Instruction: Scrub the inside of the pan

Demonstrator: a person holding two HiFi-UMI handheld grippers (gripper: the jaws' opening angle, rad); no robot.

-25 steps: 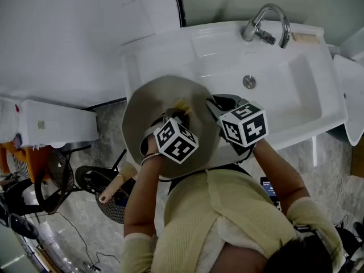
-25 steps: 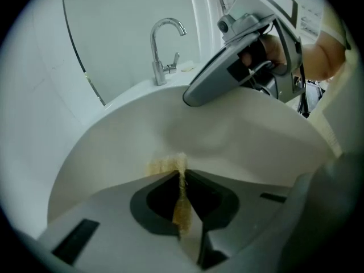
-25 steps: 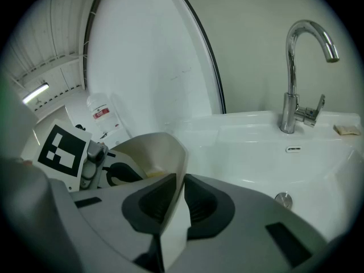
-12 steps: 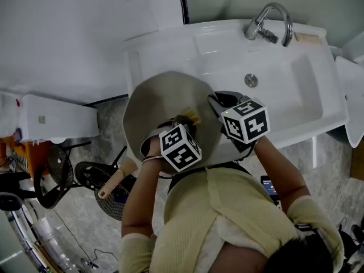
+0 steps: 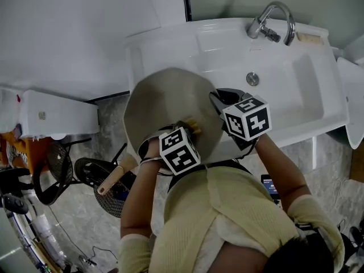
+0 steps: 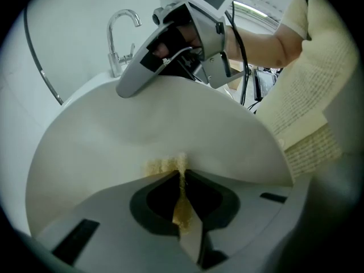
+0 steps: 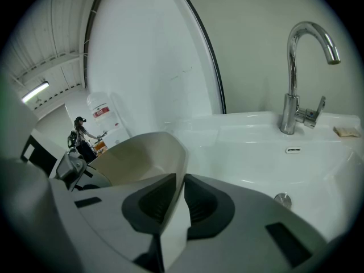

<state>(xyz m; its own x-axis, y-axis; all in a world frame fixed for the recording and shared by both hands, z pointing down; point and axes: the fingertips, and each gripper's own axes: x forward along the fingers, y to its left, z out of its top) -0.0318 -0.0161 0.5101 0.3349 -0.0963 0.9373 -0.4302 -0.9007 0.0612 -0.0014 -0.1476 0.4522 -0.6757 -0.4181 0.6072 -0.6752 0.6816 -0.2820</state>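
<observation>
A wide beige pan (image 5: pixel 162 101) is held tilted over the left end of the white sink (image 5: pixel 296 90). A wooden handle (image 5: pixel 114 178) sticks out below the pan's lower left edge. My left gripper (image 5: pixel 190 127) is inside the pan near its near rim, shut on a yellow scrubbing sponge (image 5: pixel 193 124). In the left gripper view the sponge (image 6: pixel 165 165) presses against the pan's inner wall (image 6: pixel 142 124) just ahead of the left gripper (image 6: pixel 182 178). My right gripper (image 5: pixel 218 100) is shut on the pan's right rim (image 7: pixel 170 147), with the right gripper (image 7: pixel 183 181) clamped across the edge.
A chrome faucet (image 5: pixel 272 17) stands at the back of the sink, and the drain (image 5: pixel 252 78) lies in the basin. A black fan (image 5: pixel 105 195) sits on the tiled floor at lower left, and a white box (image 5: pixel 51 117) is against the wall.
The left gripper and sponge have slid down the pan's inside, toward the near rim. The right gripper has kept its hold on the rim.
</observation>
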